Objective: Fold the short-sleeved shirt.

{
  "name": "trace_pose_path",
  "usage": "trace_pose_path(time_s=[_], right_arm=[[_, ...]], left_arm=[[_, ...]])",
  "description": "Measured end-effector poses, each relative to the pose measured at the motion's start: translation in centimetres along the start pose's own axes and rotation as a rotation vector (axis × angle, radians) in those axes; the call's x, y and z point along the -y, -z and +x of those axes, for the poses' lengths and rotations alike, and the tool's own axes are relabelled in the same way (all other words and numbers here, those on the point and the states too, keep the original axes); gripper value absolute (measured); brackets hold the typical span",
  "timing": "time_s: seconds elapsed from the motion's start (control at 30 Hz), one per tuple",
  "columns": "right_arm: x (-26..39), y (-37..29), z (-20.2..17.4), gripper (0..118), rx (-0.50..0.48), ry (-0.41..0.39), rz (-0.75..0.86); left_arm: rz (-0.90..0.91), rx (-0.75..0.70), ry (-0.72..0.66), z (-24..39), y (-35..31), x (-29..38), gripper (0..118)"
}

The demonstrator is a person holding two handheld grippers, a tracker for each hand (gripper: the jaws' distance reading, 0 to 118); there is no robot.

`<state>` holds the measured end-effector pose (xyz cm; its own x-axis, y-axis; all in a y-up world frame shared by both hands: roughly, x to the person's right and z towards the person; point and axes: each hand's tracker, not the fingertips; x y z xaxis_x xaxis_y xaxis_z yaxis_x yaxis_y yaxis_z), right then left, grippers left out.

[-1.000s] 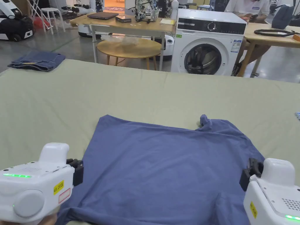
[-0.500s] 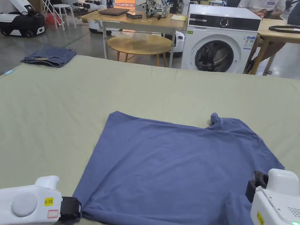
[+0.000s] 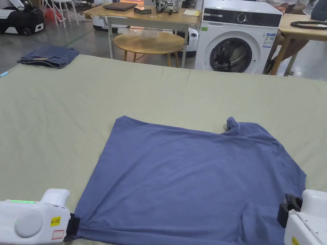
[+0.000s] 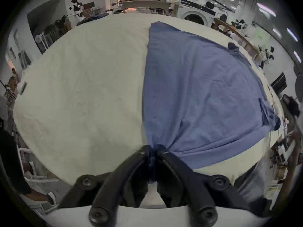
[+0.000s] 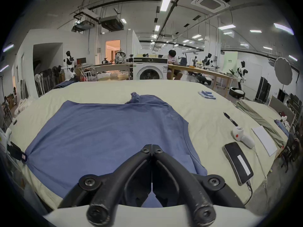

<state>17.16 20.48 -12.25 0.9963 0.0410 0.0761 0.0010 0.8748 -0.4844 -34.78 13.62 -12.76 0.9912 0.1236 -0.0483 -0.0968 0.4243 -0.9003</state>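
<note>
The blue cotton short-sleeved shirt (image 3: pixel 191 178) lies spread flat on the pale green sheet-covered table (image 3: pixel 159 92), near the front edge, with one small bunched tuft of cloth standing up at its far edge. At the shirt's near left corner, the white left gripper (image 4: pixel 153 150) has its black jaws pinched tight on a gathered knot of blue fabric, and creases fan out from that grip. Over on the other side, the white right gripper (image 5: pixel 152 148) hovers above the shirt's near right part, jaws pressed together tip to tip, no cloth visible between them. Further right on the table lie a black phone (image 5: pixel 237 162) and a white sheet of paper (image 5: pixel 264 139). Beyond the table stands a white front-loading washing machine (image 3: pixel 236 41), and folded dark denim (image 3: pixel 48 55) rests at the far left corner.
</note>
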Motion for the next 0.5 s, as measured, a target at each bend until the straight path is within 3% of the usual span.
trace_pose_path(time_s=[0.23,0.27,0.33,0.4,0.43,0.5], right_arm=[[0.4,-1.3,4.0,0,0.037,-0.026,-0.106],[0.4,-1.4,4.5,5,0.047,-0.031,-0.127],[0.8,-1.4,6.0,29,0.047,-0.032,-0.164],[1.1,-1.6,7.2,65,0.038,-0.027,-0.226],[1.3,-1.5,7.8,71,0.044,-0.032,-0.277],[2.1,-1.1,8.6,71,0.059,-0.048,-0.333]], left_arm=[[0.011,0.014,0.019,1.0,-1.1,0.1,1],[0.014,0.012,0.020,1.0,-1.1,0.2,1],[0.016,0.011,0.019,1.0,-1.1,0.2,1],[0.023,0.011,0.014,1.0,-1.3,0.4,1],[0.027,0.012,0.011,1.1,-1.4,0.5,1],[0.034,0.012,0.008,0.6,-1.2,0.4,1]])
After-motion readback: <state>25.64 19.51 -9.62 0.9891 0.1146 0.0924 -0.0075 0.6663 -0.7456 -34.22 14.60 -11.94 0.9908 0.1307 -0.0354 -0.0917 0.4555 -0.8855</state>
